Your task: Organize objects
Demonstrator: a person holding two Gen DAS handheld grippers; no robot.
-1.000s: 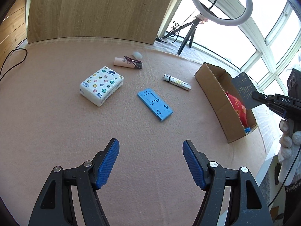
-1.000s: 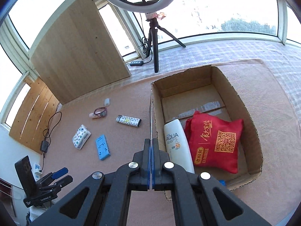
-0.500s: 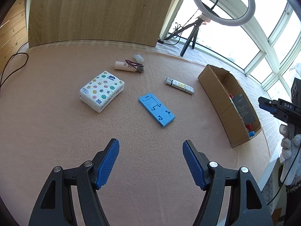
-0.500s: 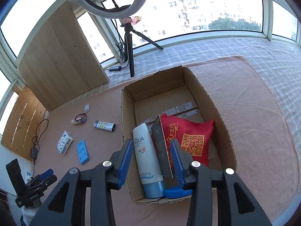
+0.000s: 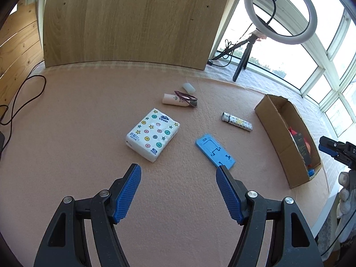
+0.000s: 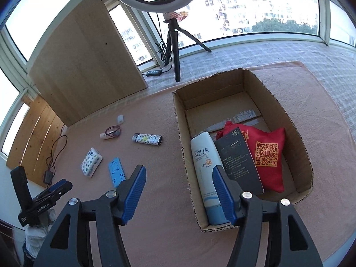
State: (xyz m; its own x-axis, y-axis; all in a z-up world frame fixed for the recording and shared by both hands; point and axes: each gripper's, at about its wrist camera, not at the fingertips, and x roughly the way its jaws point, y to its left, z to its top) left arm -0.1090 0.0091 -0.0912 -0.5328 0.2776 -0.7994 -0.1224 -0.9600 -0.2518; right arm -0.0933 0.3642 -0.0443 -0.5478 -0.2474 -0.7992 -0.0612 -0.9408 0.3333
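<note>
Left hand-held gripper [image 5: 178, 193] agape above tissue pack [image 5: 152, 140].

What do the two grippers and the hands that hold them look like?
Both the left gripper and the right gripper have black angular arms with silver round bolts and blue ribbed pads. The right wrist view shows white lettering on the left gripper's black body. The hand under it wears a white knitted glove; the other hand also seems gloved in white.
</note>
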